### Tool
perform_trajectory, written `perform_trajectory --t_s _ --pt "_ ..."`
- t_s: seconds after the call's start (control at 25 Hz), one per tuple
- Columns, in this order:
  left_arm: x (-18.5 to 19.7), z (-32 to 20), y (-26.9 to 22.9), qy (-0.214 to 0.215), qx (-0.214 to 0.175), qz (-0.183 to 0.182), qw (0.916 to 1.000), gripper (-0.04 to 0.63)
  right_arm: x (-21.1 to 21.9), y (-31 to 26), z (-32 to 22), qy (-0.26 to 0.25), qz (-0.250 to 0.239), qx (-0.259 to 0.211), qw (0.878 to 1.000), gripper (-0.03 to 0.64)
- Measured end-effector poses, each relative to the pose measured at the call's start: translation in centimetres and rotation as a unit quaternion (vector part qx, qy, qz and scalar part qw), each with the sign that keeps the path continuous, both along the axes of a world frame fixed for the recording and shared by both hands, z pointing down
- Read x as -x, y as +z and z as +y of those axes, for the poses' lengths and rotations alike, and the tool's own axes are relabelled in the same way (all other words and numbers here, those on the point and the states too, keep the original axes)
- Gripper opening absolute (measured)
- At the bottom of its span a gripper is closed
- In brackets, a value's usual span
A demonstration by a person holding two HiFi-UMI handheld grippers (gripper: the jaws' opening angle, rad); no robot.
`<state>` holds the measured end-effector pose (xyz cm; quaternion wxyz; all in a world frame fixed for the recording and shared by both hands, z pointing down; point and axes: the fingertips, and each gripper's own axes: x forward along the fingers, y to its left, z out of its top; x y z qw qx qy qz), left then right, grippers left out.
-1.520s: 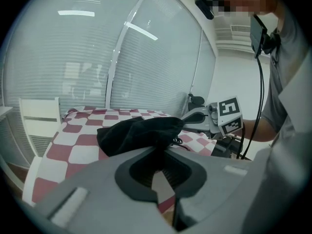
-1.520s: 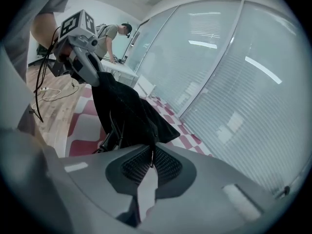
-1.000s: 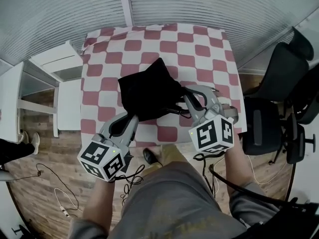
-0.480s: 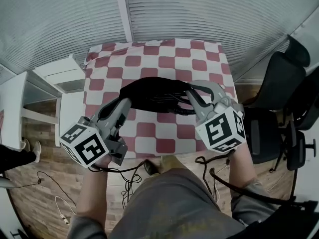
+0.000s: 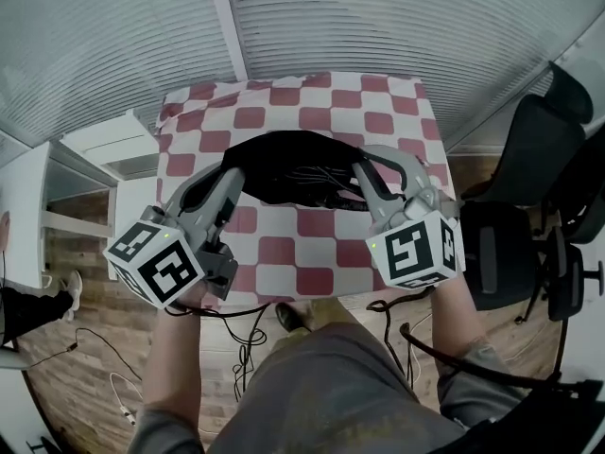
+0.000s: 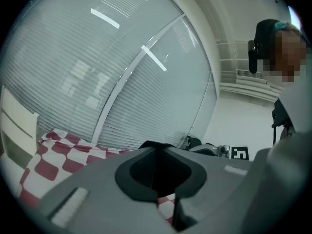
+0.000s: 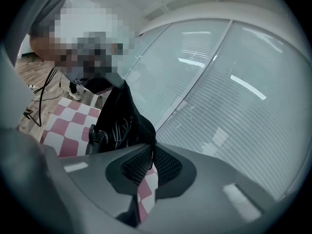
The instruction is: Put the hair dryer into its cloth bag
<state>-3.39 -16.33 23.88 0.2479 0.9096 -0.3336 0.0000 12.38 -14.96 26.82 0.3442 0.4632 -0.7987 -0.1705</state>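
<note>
**Between both tongs, a black bag hangs stretched**

Left tongs (image 5: 230,173) and right tongs (image 5: 364,168) each clamp shut on an edge of the cloth bag (image 5: 293,164). The hair dryer's cord (image 7: 116,126) shows inside it. If either pinch slips, the dryer could spill out. Below the tongs is a red-checked table (image 5: 284,249). Beyond them are window blinds (image 5: 378,17), and an office chair (image 5: 529,149) stands right of the right tongs.

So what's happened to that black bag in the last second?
The left gripper and right gripper have raised the bag and pulled its sides apart, so it is now stretched wide between them instead of slumped in a peak. Both jaws stay shut on its edge; the table is unchanged.
</note>
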Motion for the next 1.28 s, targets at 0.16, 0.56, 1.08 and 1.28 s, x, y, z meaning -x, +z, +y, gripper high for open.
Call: perform_trajectory --t_s 0.16,0.56,1.08,1.28 --pt "1.0 2.4 2.1 -0.007 0.034 0.015 0.9993 0.012 1.2 1.5 2.8 -0.028 -0.012 0.014 0.999 0.04" --pt "6.1 8.2 9.7 -0.03 0.106 0.011 0.9938 0.012 6.0 7.6 8.2 -0.059 -0.064 0.093 0.992 0.04" --pt "8.1 14.8 14.8 -0.011 0.136 -0.004 0.9906 0.012 8.4 13.2 17.1 -0.066 -0.028 0.133 0.989 0.041" --pt "8.9 15.6 16.3 -0.019 0.15 -0.01 0.9885 0.012 9.7 15.5 19.2 -0.069 -0.034 0.147 0.986 0.041"
